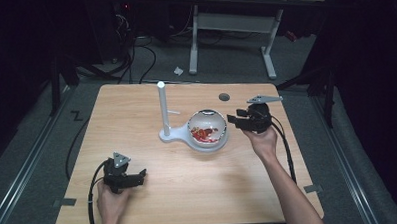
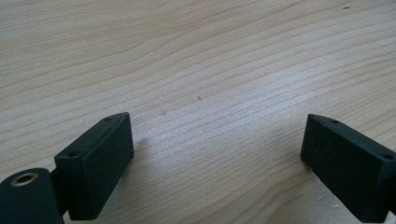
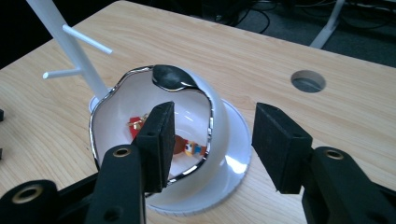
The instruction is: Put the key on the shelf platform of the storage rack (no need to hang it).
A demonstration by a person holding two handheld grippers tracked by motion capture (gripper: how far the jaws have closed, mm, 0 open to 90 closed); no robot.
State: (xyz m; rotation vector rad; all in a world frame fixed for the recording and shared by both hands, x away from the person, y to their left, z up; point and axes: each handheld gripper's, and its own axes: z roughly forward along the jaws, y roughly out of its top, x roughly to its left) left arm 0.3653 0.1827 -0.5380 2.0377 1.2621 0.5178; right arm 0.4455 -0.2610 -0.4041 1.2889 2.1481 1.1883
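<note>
A white bowl (image 1: 206,129) with a wavy silver rim sits on the round base of a white stand, whose post (image 1: 162,108) rises just left of it. Small red and orange pieces (image 1: 203,135) lie in the bowl. My right gripper (image 1: 232,118) is held just right of the bowl, pointing left at it. In the right gripper view its jaws (image 3: 215,109) stand open on either side of the bowl's near wall (image 3: 219,121), not pressing it, with the red pieces (image 3: 135,123) beyond. My left gripper (image 1: 141,174) rests near the front left, open (image 2: 215,121) over bare wood.
The wooden table (image 1: 136,109) has a round cable hole (image 1: 224,97) behind the bowl. The stand's post (image 3: 70,46) carries thin side pegs. A desk frame (image 1: 233,25) and cables stand on the floor beyond the far edge.
</note>
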